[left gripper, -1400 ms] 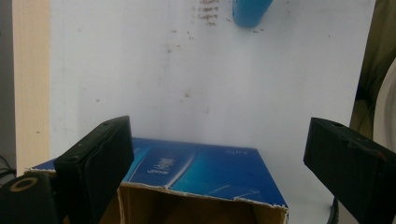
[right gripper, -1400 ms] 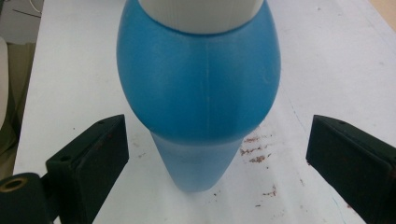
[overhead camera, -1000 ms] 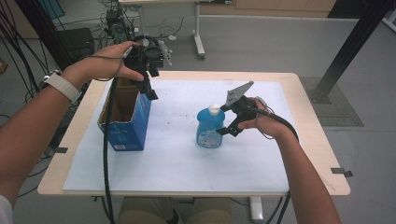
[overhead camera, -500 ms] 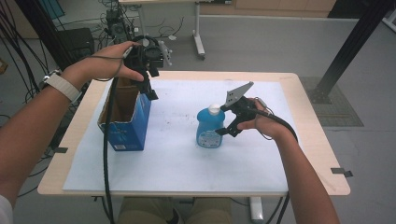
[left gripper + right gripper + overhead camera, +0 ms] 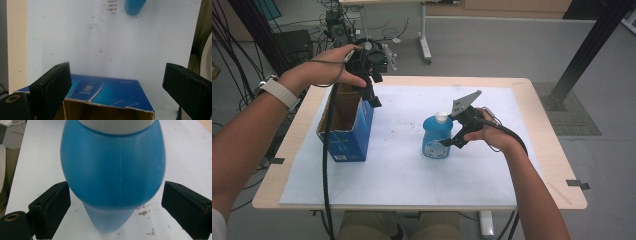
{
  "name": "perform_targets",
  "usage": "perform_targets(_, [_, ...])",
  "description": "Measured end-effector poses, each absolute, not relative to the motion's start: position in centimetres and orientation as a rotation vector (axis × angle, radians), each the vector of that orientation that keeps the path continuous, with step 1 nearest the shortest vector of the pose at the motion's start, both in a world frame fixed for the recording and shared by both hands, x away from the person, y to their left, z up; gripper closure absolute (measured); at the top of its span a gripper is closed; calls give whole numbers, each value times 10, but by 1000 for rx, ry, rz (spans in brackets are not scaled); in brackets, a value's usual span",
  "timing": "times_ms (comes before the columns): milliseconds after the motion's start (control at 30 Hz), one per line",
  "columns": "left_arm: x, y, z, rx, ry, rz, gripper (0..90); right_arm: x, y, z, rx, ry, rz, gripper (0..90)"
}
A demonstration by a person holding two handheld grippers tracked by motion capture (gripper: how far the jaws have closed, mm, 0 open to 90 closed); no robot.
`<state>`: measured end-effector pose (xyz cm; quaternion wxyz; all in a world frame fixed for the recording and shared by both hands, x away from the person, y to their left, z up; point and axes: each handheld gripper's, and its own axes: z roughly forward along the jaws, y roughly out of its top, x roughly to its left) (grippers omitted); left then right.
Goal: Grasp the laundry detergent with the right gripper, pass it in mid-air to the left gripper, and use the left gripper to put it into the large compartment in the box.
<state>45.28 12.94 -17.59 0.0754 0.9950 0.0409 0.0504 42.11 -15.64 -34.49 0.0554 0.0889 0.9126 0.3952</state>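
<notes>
A blue bottle [image 5: 436, 139] with a white cap stands upright near the middle of the white mat. My right gripper [image 5: 451, 137] reaches it from the right. Its jaws flank the bottle [image 5: 112, 170] low on its body; they have just been closing, and a thin gap still shows at each pad. The right gripper [image 5: 116, 203] counts as open around the bottle. At the left stands an open blue cardboard box [image 5: 345, 131]. My left gripper [image 5: 371, 98] hovers over its far end, open and holding nothing. Between the left gripper's [image 5: 116, 82] jaws I see the box rim [image 5: 107, 93] and the bottle's base [image 5: 133, 6] beyond.
The white mat [image 5: 412, 175] covers most of the wooden table [image 5: 557, 165]. Small brown crumbs lie on the mat around the bottle. Black cables trail from both grippers. Behind the table stand a desk leg and equipment on the floor.
</notes>
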Motion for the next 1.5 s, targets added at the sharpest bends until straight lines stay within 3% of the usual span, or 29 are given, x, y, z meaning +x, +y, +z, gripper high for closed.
perform_targets(1500, [453,129,-176,2984,121,153,90,420,-152,-363,260,2710,1356,193])
